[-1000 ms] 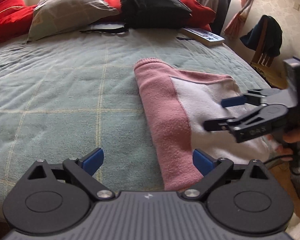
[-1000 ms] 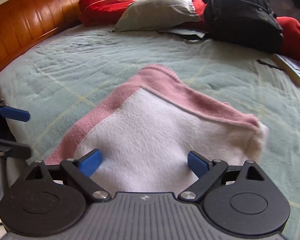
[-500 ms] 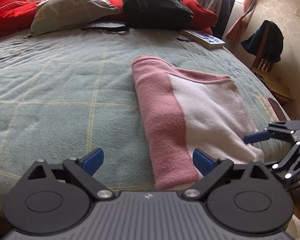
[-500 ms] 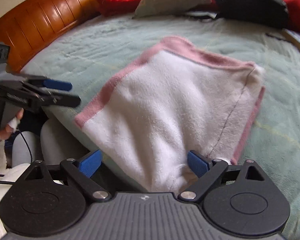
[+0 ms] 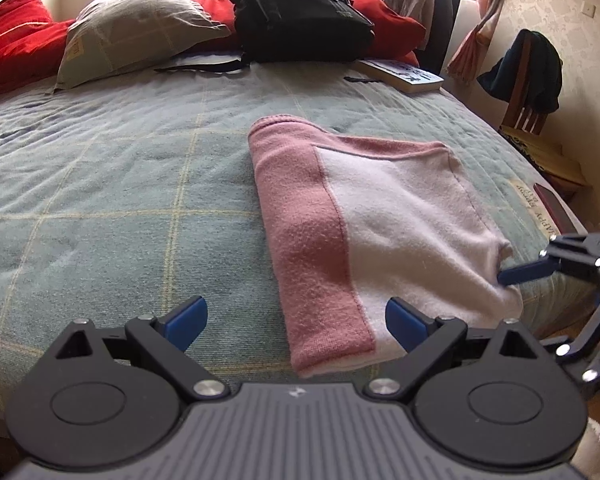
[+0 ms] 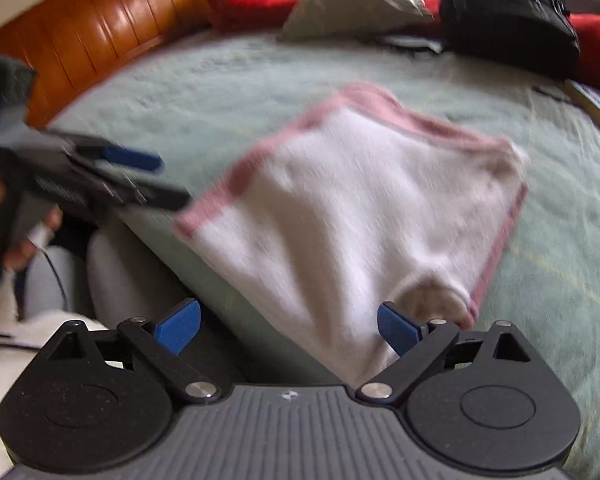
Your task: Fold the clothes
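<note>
Where the left wrist view looks along the bed (image 5: 100,184), the folded pink and white garment (image 5: 364,224) lies flat on the green checked cover, its long axis running from the near bed edge toward the black backpack (image 5: 300,12) at the head. Its pink band lies on the side away from the chair (image 5: 528,92). The left gripper (image 5: 296,320) hangs just short of the garment's near end, fingers spread wide and empty. The right gripper (image 5: 512,284) shows at the garment's near white corner, one blue pad touching it; its second finger is hidden, so its spread cannot be told here.

Seen from the right wrist, blurred, the garment (image 6: 364,208) points diagonally toward the backpack (image 6: 508,16), its near corner draping over the bed edge. The right gripper (image 6: 288,328) stands wide open, cloth lying between the fingers, ungripped. Only this view shows the wooden headboard (image 6: 100,28) and the left gripper (image 6: 148,184) from the side, beside the garment's pink corner.
</note>
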Demonstrator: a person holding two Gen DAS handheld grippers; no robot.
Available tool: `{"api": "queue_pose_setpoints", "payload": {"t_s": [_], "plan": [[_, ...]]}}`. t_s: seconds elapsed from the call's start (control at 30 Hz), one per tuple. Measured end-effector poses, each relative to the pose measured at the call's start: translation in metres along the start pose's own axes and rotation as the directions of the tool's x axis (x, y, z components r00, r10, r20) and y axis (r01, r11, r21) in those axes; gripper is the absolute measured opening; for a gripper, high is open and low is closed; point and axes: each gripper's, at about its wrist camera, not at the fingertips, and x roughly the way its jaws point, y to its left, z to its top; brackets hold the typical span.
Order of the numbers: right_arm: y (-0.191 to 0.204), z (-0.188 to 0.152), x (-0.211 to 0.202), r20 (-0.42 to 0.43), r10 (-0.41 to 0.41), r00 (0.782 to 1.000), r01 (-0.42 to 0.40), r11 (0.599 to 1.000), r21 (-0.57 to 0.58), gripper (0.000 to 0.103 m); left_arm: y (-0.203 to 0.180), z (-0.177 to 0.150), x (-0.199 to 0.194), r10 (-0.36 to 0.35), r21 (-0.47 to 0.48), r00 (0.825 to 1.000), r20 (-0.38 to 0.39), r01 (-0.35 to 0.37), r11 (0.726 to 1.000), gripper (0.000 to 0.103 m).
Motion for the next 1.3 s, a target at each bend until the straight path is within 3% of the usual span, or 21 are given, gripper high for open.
{"api": "queue_pose_setpoints", "payload": {"t_s": [0.13, 0.27, 0.37, 0.57, 0.63, 0.8, 0.9, 1.13, 1.2, 1.3], "plan": [[0.011, 0.002, 0.013, -0.026, 0.042, 0.999, -0.043, 0.999, -0.019, 0.099, -0.005, 0.000, -0.003, -0.011, 0.014, 1.000, 0.008, 0.010, 1.000, 0.096], [0.002, -0.010, 0.023, -0.103, -0.041, 0.994, 0.042, 0.999, 0.000, 0.098, -0.005, 0.000, -0.003, -0.015, 0.015, 1.000, 0.009, 0.014, 1.000, 0.096], [0.001, -0.005, 0.007, -0.043, -0.007, 0.999, 0.008, 1.000, 0.026, 0.099, -0.006, 0.000, -0.002, -0.012, 0.015, 1.000, 0.007, 0.012, 1.000, 0.096], [-0.015, 0.028, -0.003, 0.066, -0.085, 0.994, 0.087, 0.996, -0.031, 0.099, -0.002, -0.002, -0.004, -0.013, 0.001, 1.000, 0.016, 0.013, 1.000, 0.096], [-0.036, 0.035, 0.007, 0.069, -0.075, 0.995, 0.074, 0.997, 0.016, 0.099, 0.001, -0.003, -0.005, -0.017, -0.009, 1.000, 0.020, 0.017, 1.000, 0.096], [-0.069, 0.017, 0.030, 0.004, -0.134, 0.991, 0.133, 0.984, 0.119, 0.101, 0.006, -0.004, -0.003, -0.023, -0.030, 1.000, 0.015, 0.023, 0.999, 0.096], [-0.066, 0.020, 0.017, 0.047, -0.133, 0.990, 0.127, 0.986, 0.109, 0.101, 0.007, -0.002, -0.001, -0.030, -0.037, 0.999, 0.013, 0.031, 0.999, 0.096], [-0.082, 0.064, 0.016, 0.173, -0.099, 0.980, 0.082, 0.991, 0.104, 0.101, 0.010, -0.001, -0.002, -0.033, -0.054, 0.999, 0.020, 0.034, 0.998, 0.096], [-0.089, 0.070, 0.025, 0.175, -0.081, 0.981, 0.063, 0.992, 0.108, 0.101, 0.014, 0.001, -0.002, -0.030, -0.069, 0.999, 0.019, 0.032, 0.997, 0.096], [-0.104, 0.066, 0.050, 0.111, -0.127, 0.986, 0.112, 0.985, 0.132, 0.101, 0.018, 0.004, 0.001, -0.057, -0.098, 0.998, 0.026, 0.059, 0.993, 0.096]]}}
